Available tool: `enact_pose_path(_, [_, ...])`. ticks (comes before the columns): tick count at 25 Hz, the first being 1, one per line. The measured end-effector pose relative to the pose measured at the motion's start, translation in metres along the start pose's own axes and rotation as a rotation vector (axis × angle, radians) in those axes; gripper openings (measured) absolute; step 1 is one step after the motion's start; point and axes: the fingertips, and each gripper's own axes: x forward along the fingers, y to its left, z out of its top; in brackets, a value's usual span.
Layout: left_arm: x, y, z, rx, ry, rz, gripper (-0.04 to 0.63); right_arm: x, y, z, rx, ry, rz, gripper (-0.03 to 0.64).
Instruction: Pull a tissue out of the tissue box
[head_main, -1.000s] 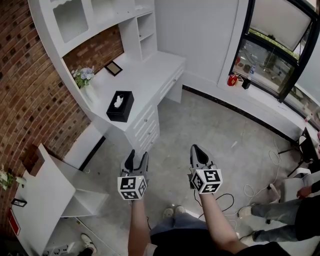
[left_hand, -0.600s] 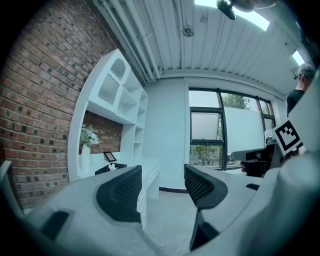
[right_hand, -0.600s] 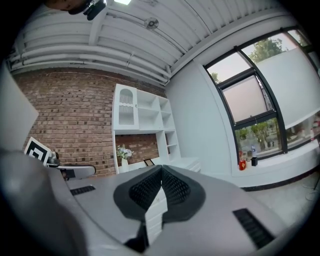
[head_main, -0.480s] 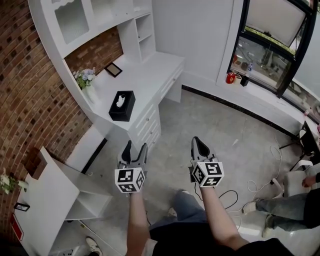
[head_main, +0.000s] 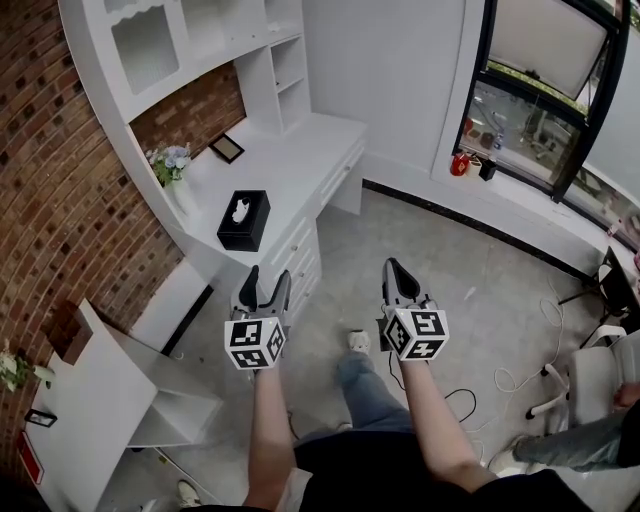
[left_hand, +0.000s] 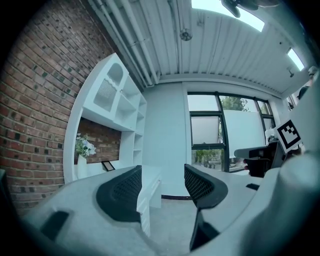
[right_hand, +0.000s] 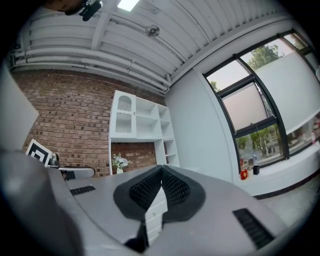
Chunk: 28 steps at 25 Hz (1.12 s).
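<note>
Room: white desk by a brick wall.
Left gripper: jaws wide apart, empty.
Right gripper: jaws pinched together, empty.
Tissue box: on the desk, well apart from both.

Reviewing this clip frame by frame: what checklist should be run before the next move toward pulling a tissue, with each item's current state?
1. Tissue box in view on the desk: ok.
2. Tissue sticking out of the top: ok, a white tuft shows.
3. Left tool open and empty: ok, jaws apart, nothing between them.
4. Right tool ready to grab: not ok, jaws together, nothing held.
5. Tools close to the box: not ok, both hang over the floor, away from the desk.
6. Space beside the box free: ok, the flowers stand apart from it.
</note>
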Motion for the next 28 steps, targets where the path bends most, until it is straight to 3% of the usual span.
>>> enact_pose_path(12, [0.095,0.042,-0.01,0.022,0.004,0.069,0.238,0.112,-0.034,-0.015,0.011,-0.013,0.066,0.0])
enact_pose_path(22, [0.182,0.108,-0.04,-0.007,0.086,0.202,0.238,0.265,-0.047,-0.05,0.073,0.084,0.179,0.0])
enact_pose_path(28, [0.223,0.163,-0.041,-0.037,0.09,0.323,0.238,0.361,-0.025,-0.065,0.043,0.139,0.317,0.0])
